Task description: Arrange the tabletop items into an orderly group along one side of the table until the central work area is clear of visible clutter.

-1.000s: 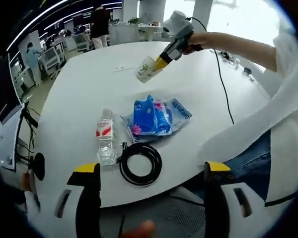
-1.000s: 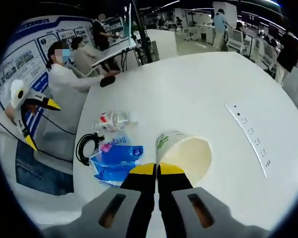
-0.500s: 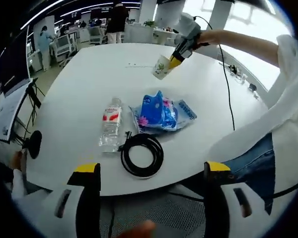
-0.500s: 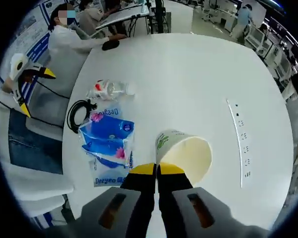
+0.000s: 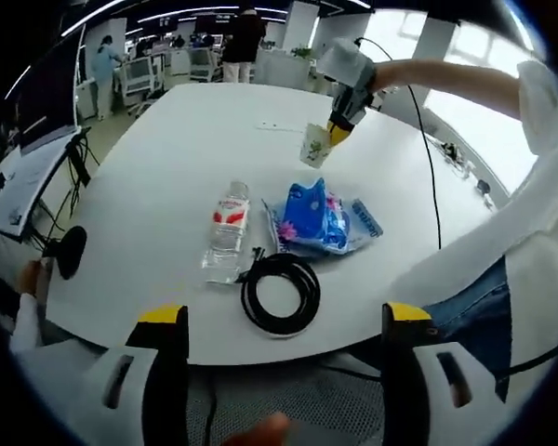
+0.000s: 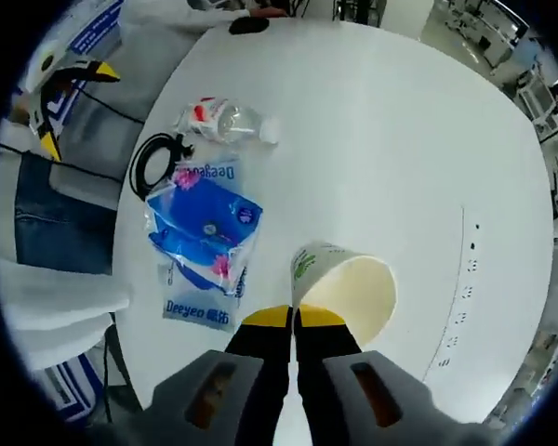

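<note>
Two yellow-tipped claws are at work over the round white table [image 5: 158, 177]. The right gripper [image 6: 293, 318] has its jaws pinched together on the rim of a cream paper cup with green print [image 6: 344, 288], carried above the tabletop. Beyond its tips and to the left lie a blue plastic tissue pack [image 6: 203, 243], a black coiled cable [image 6: 155, 161] and a clear plastic water bottle with red label [image 6: 220, 119], close together. The left gripper [image 5: 277, 323] stands wide open, holding nothing, just short of the table edge, with the cable directly ahead
</note>
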Available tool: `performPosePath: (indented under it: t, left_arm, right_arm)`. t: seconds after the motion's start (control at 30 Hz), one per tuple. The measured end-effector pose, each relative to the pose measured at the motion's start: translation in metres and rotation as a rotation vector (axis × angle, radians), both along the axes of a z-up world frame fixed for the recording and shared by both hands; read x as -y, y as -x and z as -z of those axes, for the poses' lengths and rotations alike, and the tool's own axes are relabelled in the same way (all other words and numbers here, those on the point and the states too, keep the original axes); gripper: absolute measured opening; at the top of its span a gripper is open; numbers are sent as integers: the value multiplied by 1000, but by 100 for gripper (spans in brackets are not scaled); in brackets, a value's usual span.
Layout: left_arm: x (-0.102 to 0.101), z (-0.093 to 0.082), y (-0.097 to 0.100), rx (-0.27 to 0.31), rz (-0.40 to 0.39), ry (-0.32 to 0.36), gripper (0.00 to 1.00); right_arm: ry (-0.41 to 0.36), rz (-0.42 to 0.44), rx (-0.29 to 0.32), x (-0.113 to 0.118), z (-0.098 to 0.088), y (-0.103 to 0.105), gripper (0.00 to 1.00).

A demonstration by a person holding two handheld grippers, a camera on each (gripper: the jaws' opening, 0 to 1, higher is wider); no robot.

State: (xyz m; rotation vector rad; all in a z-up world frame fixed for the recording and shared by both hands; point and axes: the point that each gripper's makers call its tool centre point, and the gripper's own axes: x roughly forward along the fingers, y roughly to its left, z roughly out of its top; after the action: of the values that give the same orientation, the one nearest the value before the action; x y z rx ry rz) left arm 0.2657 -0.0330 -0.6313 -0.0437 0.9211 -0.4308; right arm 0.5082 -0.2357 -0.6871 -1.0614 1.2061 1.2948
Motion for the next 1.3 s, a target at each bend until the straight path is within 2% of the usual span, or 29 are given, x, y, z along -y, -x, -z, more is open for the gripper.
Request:
performPosePath:
  t: [0.2,0.3,0.43,0.53,0.87,1.2,1.3]
  left_arm:
    - [-2,8,7,-26,12,11,89]
    - [-4,10,6,-34,9,5,89]
    - [-9,8,-1,-23,-14,13,88]
    - [-9,5,-4,-6,-15,24,89]
    - [-12,16,5,-34,-15,28,89]
    - [-31,20,17,-41,-67,38,89]
    - [-34,21,20,-40,-75,41,89]
  right_arm:
    - [23,-34,-2,-4,11,-2,0]
    - [57,-80,32,-1,18,-8,0]
    - [54,-127,30,0,22,-6,0]
    - [71,-189,57,5,24,-9,0]
    - [71,-204,59,2,26,-4,0]
    - [69,-192,58,4,28,-7,0]
    - [70,-197,75,5,27,-7,5]
